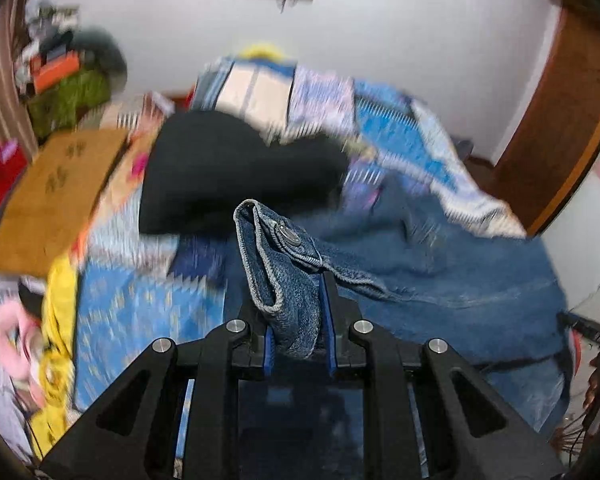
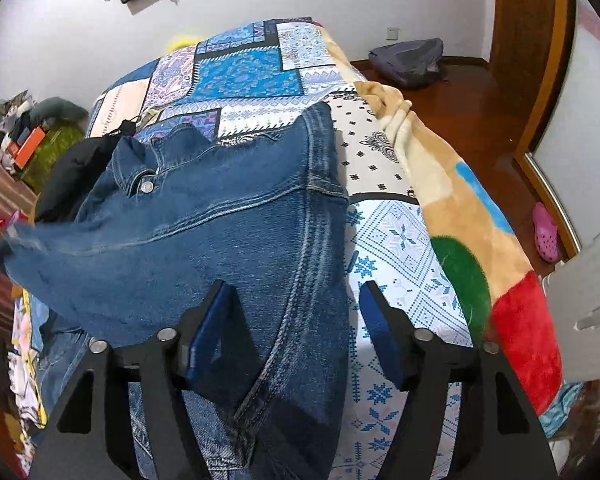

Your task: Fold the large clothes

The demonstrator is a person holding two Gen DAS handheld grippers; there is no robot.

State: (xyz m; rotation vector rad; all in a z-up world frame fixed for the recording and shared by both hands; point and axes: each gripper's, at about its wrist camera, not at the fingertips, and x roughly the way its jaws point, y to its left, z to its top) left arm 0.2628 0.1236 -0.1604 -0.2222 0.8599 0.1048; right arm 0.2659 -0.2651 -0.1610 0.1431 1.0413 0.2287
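Left wrist view: the left gripper point(image 1: 296, 320) is clamped on a bunched fold of a blue denim jacket point(image 1: 440, 288), its blue-padded jaws nearly together with the cloth pinched between them; a cuff with a metal snap button point(image 1: 289, 236) stands up above the fingers, and the rest of the garment trails away to the right across a bed covered in a blue patchwork bedspread point(image 1: 140, 304). The background is smeared by motion blur, though a black garment point(image 1: 236, 172) lies on the bed just beyond the gripped cuff and a brown cardboard sheet point(image 1: 56, 196) sits to the left. In the right wrist view, the right gripper point(image 2: 296, 320) has its jaws standing well apart over the jacket point(image 2: 228, 240); the left pad lies against the denim, while the right pad is clear of the cloth, above the bedspread point(image 2: 396, 248). The denim is spread across the bed with its collar toward the far side and one corner lifted off to the left. A fleece blanket point(image 2: 480, 240) in tan, green and red drapes over the bed's right edge, beside a wooden floor point(image 2: 460, 92).
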